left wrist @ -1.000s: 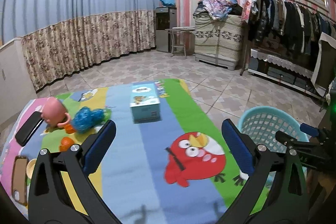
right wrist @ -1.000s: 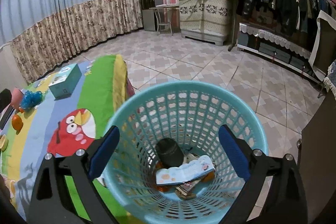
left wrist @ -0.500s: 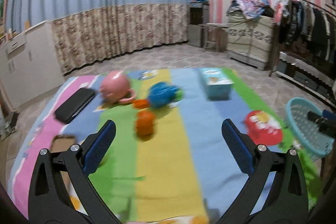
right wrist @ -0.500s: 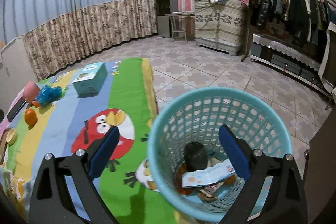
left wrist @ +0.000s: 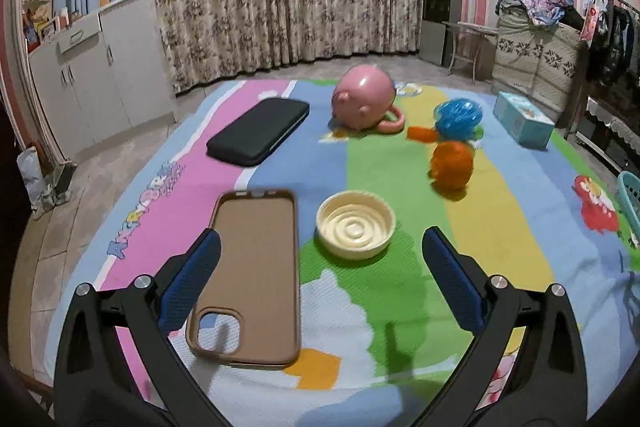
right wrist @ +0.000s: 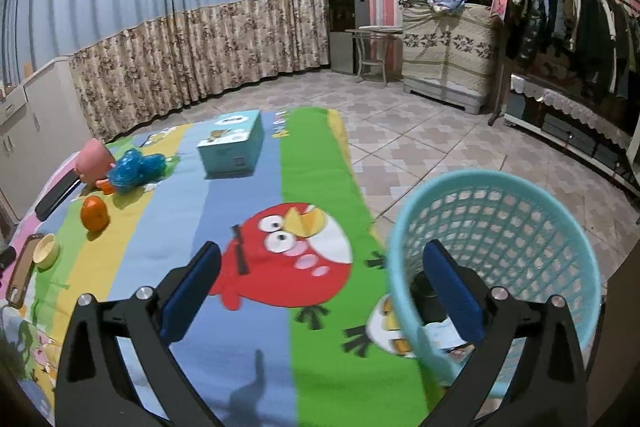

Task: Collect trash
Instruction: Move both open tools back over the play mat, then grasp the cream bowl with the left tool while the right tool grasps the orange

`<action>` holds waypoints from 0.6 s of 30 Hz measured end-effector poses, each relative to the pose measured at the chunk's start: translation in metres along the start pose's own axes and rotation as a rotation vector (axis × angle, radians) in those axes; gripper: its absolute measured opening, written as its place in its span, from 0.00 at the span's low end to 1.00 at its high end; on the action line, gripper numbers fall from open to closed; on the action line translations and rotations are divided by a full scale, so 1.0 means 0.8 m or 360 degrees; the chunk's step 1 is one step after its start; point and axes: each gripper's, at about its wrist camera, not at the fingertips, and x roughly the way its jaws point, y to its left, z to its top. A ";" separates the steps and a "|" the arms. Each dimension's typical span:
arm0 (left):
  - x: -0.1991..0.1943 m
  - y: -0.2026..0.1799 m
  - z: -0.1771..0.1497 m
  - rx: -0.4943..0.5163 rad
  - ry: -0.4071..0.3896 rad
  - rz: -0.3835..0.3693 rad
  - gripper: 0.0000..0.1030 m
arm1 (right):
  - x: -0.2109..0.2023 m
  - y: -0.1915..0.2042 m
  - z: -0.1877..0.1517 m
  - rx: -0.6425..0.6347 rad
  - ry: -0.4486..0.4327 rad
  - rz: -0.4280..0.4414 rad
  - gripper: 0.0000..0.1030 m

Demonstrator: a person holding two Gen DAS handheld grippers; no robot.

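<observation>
The left gripper (left wrist: 320, 279) hovers low over the worktop, jaws spread wide and empty. A brown phone case (left wrist: 250, 271) lies by its left jaw, a cream dish (left wrist: 355, 223) just ahead between them, and an orange (left wrist: 452, 163) and crumpled blue wrapper (left wrist: 458, 119) farther ahead, likely trash. The right gripper (right wrist: 320, 281), equally wide and empty, sits beside the teal basket (right wrist: 520, 195), which holds collected scraps.

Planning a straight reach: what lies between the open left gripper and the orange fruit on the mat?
In the left wrist view, a cream ridged bowl sits between the left gripper and the orange fruit.
</observation>
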 end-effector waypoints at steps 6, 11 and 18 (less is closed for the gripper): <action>0.029 -0.015 -0.001 0.0035 0.0104 -0.0096 0.94 | 0.008 0.033 -0.011 -0.0083 0.0037 0.0018 0.96; 0.064 -0.035 0.006 0.0078 0.0282 -0.0107 0.72 | 0.014 0.046 -0.017 -0.0134 0.0069 0.0018 0.96; 0.090 -0.037 0.017 0.0040 0.0352 -0.0142 0.69 | 0.019 0.065 -0.022 -0.0199 0.0093 0.0024 0.96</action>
